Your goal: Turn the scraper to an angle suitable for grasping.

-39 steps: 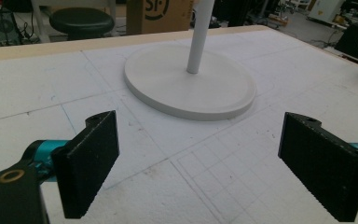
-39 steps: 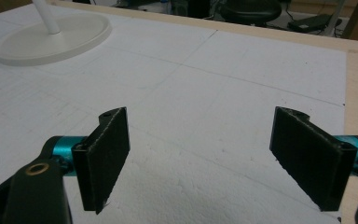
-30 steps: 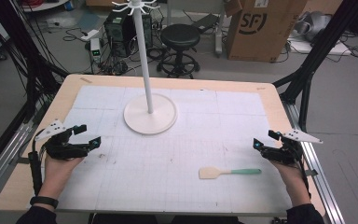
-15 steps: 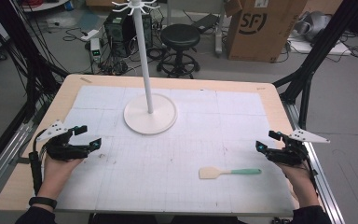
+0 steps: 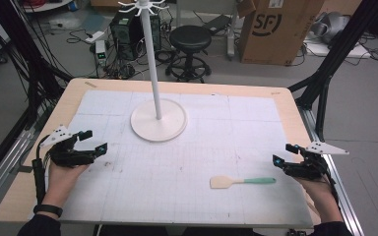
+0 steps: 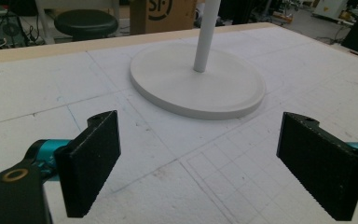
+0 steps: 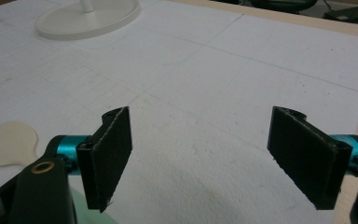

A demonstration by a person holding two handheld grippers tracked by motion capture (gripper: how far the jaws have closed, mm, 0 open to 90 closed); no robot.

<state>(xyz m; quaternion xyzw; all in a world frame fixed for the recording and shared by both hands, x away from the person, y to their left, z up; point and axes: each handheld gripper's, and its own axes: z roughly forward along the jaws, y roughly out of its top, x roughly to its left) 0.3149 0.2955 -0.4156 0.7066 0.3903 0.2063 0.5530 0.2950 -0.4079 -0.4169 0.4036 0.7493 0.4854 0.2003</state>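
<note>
The left claw (image 5: pixel 91 142) hovers low over the left part of the table (image 5: pixel 280 105), its jaws spread wide with nothing between them. In the left gripper view the same claw (image 6: pixel 198 163) points toward the round white base (image 6: pixel 198 86) of a tall white stand, whose pole (image 6: pixel 205 32) rises out of the top of that view. The right claw (image 5: pixel 281 156) sits near the table's right edge, jaws likewise spread and empty; in the right gripper view this claw (image 7: pixel 200 158) frames bare white gridded mat (image 7: pixel 223 70).

A spatula (image 5: pixel 241 182) lies flat on the mat just to the left of the right claw, apart from it, with its cream blade pointing left and its mint-green handle pointing right toward the claw. In the right gripper view the cream blade (image 7: pixel 9 142) shows at the lower left, beside the claw's left jaw.

The stand (image 5: pixel 157 118) sits at the middle of the table's far half, well apart from both claws. Beyond the table, a black stool (image 5: pixel 189 39) and a cardboard box (image 5: pixel 270 29) stand on the floor.
</note>
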